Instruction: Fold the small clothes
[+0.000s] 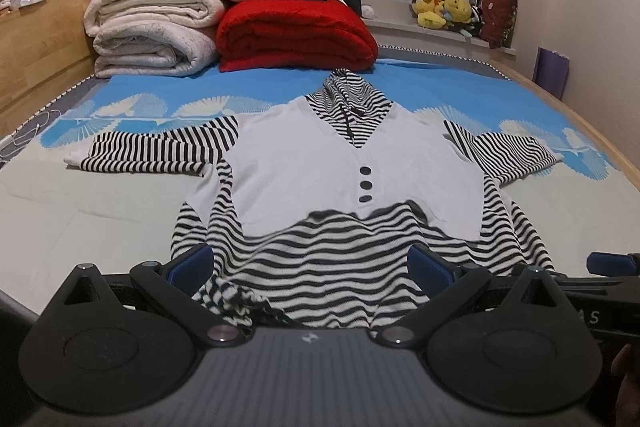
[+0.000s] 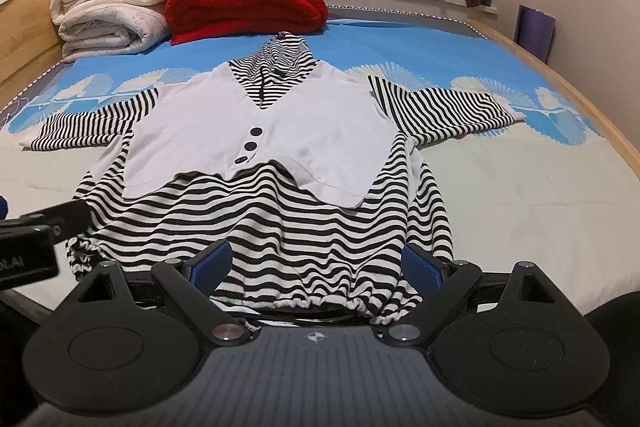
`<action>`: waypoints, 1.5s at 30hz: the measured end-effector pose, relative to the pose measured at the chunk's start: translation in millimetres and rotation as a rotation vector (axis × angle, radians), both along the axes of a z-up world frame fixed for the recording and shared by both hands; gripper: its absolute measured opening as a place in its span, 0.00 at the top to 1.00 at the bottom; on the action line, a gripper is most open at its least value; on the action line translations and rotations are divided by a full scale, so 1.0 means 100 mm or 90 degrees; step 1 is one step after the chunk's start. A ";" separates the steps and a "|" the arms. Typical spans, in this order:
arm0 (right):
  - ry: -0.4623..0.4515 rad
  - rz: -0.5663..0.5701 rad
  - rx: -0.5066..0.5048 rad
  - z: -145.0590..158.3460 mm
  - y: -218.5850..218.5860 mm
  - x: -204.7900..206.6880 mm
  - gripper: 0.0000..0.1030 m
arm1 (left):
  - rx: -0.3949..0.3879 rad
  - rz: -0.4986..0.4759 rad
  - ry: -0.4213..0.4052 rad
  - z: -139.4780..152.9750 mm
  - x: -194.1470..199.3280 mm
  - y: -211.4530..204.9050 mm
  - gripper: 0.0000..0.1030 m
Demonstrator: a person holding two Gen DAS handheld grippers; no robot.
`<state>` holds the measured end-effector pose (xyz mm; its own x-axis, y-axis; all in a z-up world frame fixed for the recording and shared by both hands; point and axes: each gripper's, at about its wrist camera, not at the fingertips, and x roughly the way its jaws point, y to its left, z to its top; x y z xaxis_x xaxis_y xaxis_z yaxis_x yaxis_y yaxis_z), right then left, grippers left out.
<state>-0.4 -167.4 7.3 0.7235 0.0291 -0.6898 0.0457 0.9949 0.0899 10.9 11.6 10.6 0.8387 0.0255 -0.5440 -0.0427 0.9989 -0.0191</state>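
Observation:
A small black-and-white striped hooded top [image 1: 320, 259] with a white vest front and three dark buttons lies flat, face up, on the bed, sleeves spread to both sides. It also shows in the right wrist view [image 2: 280, 227]. My left gripper [image 1: 310, 267] is open, its blue pads on either side of the near hem's left part. My right gripper [image 2: 316, 265] is open, its pads on either side of the gathered hem's right part. The right gripper's tip shows at the left wrist view's right edge [image 1: 612, 261].
The bed [image 1: 80, 195] has a blue and pale sheet with wooden side rails. Folded white blankets [image 1: 152, 27] and a red blanket [image 1: 296, 35] are stacked at the far end. Plush toys [image 1: 444, 9] sit on the windowsill.

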 end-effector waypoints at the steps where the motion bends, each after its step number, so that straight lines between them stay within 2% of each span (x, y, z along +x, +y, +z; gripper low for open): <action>1: -0.001 -0.004 0.002 0.01 -0.02 0.01 0.11 | -0.006 0.001 0.014 0.01 0.04 0.02 0.00; 3: -0.001 -0.010 0.002 0.03 -0.04 0.04 0.13 | -0.010 0.006 0.033 0.05 0.15 0.08 0.00; 6: -0.040 -0.022 -0.001 0.09 -0.12 0.04 0.19 | -0.017 0.016 0.011 0.15 0.34 0.21 0.02; 7: -0.054 -0.027 0.001 0.13 -0.16 0.04 0.21 | -0.004 0.019 0.000 0.18 0.43 0.25 0.06; 9: -0.083 -0.029 0.011 0.18 -0.23 0.07 0.32 | 0.015 0.025 -0.017 0.25 0.65 0.37 0.16; 10: -0.093 -0.029 0.014 0.22 -0.26 0.10 0.35 | -0.022 0.034 -0.031 0.29 0.78 0.49 0.22; 11: -0.095 -0.026 0.010 0.28 -0.30 0.14 0.40 | -0.024 0.042 -0.037 0.31 0.92 0.59 0.29; 12: -0.097 -0.024 0.001 0.33 -0.32 0.17 0.43 | -0.026 0.049 -0.050 0.35 1.04 0.71 0.32; 14: -0.128 -0.023 0.013 0.46 -0.42 0.29 0.45 | -0.039 0.078 -0.057 0.37 1.34 1.02 0.42; 15: -0.136 -0.020 0.012 0.52 -0.45 0.37 0.45 | -0.057 0.096 -0.054 0.36 1.52 1.22 0.45; 17: -0.148 -0.006 0.005 0.62 -0.49 0.60 0.45 | -0.089 0.131 -0.030 0.26 1.87 1.60 0.64; 19: -0.162 0.010 -0.008 0.69 -0.49 0.86 0.45 | -0.078 0.175 -0.012 0.23 2.14 1.98 0.76; 22: -0.185 0.037 -0.024 0.74 -0.46 1.37 0.45 | -0.062 0.245 0.025 0.01 2.51 2.55 0.85; 25: -0.172 0.059 -0.025 0.67 -0.37 1.92 0.45 | -0.035 0.295 0.034 -0.14 2.65 3.04 0.87; 29: -0.181 0.090 -0.042 0.55 -0.15 2.55 0.46 | -0.049 0.354 0.063 -0.52 2.76 3.57 0.85; 31: -0.185 0.101 -0.051 0.39 -0.05 2.65 0.48 | -0.073 0.381 0.064 -0.65 2.77 3.81 0.83; 33: -0.157 0.104 -0.063 0.26 0.07 2.74 0.57 | -0.120 0.401 0.061 -0.81 2.81 4.02 0.73; 35: -0.148 0.129 -0.047 0.20 0.15 2.77 0.63 | -0.162 0.430 0.052 -0.95 2.84 4.26 0.56; 36: -0.152 0.140 -0.050 0.20 0.17 2.77 0.69 | -0.190 0.441 0.038 -1.03 2.87 4.33 0.53; 39: -0.152 0.153 -0.061 0.15 0.19 2.81 0.71 | -0.253 0.479 0.039 -1.24 2.95 4.54 0.53; 40: -0.137 0.150 -0.056 0.11 0.17 2.84 0.71 | -0.263 0.483 0.033 -1.28 2.97 4.56 0.55; 42: -0.109 0.143 -0.046 0.06 0.14 2.91 0.71 | -0.242 0.483 0.041 -1.28 3.06 4.55 0.86; 43: -0.098 0.138 -0.040 0.03 0.10 2.92 0.71 | -0.229 0.480 0.053 -1.23 3.11 4.51 0.95; 45: -0.083 0.128 -0.040 0.00 0.05 2.95 0.71 | -0.184 0.463 0.017 -0.96 3.16 4.30 0.95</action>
<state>294.9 -162.0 7.1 0.7909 0.1415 -0.5953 -0.1615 0.9867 0.0201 327.4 441.7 -85.0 0.6524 0.4179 -0.6322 -0.6885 0.6755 -0.2640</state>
